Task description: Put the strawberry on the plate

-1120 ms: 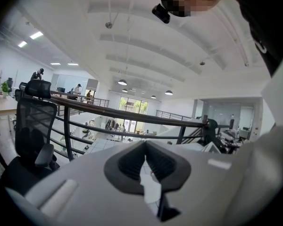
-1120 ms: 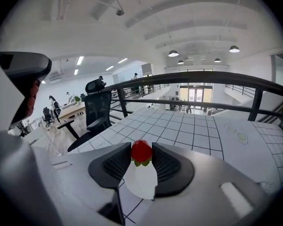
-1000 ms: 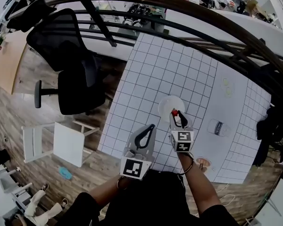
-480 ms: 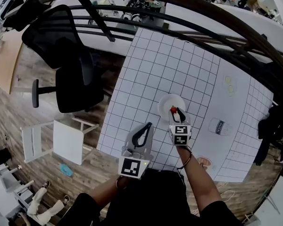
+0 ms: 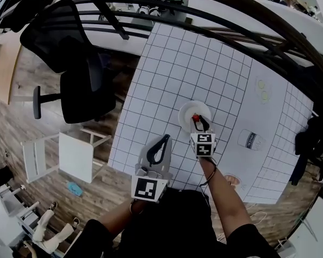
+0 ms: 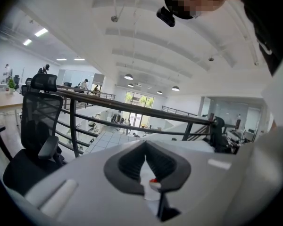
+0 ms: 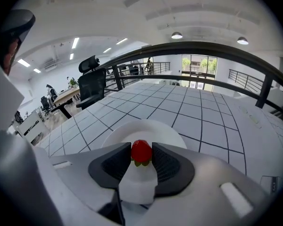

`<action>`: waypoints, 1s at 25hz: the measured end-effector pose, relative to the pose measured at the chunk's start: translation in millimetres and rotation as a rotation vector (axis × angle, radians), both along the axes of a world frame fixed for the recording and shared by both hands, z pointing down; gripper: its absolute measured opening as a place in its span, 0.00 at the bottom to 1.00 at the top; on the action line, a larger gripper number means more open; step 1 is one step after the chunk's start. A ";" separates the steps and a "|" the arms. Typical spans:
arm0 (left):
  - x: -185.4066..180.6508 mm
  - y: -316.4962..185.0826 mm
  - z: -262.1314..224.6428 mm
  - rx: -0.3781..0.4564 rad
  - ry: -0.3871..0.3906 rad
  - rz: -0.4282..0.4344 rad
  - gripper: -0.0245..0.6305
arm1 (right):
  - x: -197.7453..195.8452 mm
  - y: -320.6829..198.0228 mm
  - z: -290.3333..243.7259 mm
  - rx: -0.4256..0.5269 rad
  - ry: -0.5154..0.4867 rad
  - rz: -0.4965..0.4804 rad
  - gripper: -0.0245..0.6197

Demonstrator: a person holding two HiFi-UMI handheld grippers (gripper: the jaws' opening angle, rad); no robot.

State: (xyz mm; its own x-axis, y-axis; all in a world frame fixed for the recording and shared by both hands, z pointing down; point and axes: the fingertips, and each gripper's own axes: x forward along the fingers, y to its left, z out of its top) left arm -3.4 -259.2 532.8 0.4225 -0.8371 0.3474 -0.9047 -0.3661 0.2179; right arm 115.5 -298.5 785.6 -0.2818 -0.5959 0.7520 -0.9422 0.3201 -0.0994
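Right gripper [image 7: 141, 153]: jaws clamped on the strawberry [image 7: 141, 149], one pad on each flank, red tip up, green leaves down against the gripper body. Fruit sits right at the jaw tips, over the near part of the white plate [image 7: 172, 131]; contact with plate: cannot tell. Plate lies on the gridded surface [image 7: 188, 107], toward its near edge, roughly mid-width. Left gripper [image 6: 144, 145]: jaws together at the tips, nothing gripped. Its own view points off the surface: railing [image 6: 132, 108], black office chair [image 6: 33, 121], ceiling lights; no plate. Only the head view places both grippers: left at the near edge, left of the right one.
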 end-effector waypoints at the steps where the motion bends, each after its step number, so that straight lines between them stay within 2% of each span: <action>1: -1.2 1.3 1.1 -0.001 -0.002 -0.001 0.05 | -0.5 0.7 0.9 -0.003 -0.001 -0.010 0.25; 6: 4.3 5.9 2.0 -0.004 0.003 0.013 0.05 | 1.1 1.4 4.4 -0.015 0.006 -0.047 0.26; 14: 14.1 10.1 -5.6 0.008 0.018 0.030 0.05 | 2.4 1.5 -0.2 -0.021 -0.018 -0.023 0.31; 25: -0.5 25.4 -19.9 0.022 0.022 0.036 0.05 | 8.7 13.3 -40.0 0.019 -0.046 -0.013 0.31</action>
